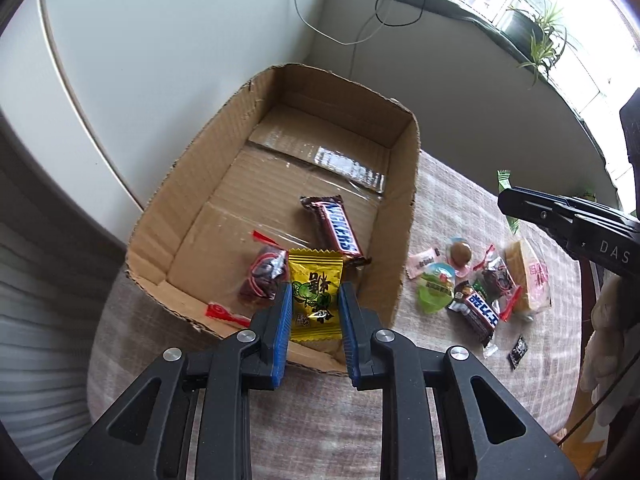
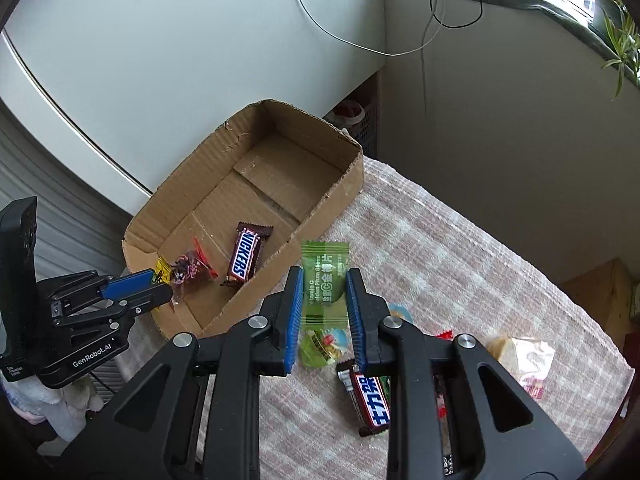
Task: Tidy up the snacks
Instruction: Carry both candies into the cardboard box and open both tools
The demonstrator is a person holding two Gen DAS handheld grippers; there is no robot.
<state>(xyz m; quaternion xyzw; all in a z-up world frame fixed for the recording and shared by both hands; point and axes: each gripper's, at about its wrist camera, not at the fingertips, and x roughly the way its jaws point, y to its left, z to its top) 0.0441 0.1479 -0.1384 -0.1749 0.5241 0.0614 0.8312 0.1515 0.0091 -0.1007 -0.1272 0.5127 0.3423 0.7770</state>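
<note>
My left gripper (image 1: 314, 300) is shut on a yellow candy packet (image 1: 315, 298) and holds it over the near end of the cardboard box (image 1: 404, 208). A Snickers bar (image 1: 334, 230) and a clear red-tied candy bag (image 1: 264, 276) lie inside the box. My right gripper (image 2: 323, 286) is shut on a green plum-slice packet (image 2: 323, 280), held above the table just right of the box (image 2: 344, 196). Loose snacks (image 1: 476, 280) lie on the cloth to the right of the box.
A checked cloth (image 2: 440, 260) covers the table. On it lie a Chinese-label Snickers (image 2: 370, 400), a green jelly cup (image 2: 320, 346) and a pale wrapped cake (image 2: 524, 356). A white wall and hanging cables stand behind the box. Plants sit on the windowsill (image 1: 536, 36).
</note>
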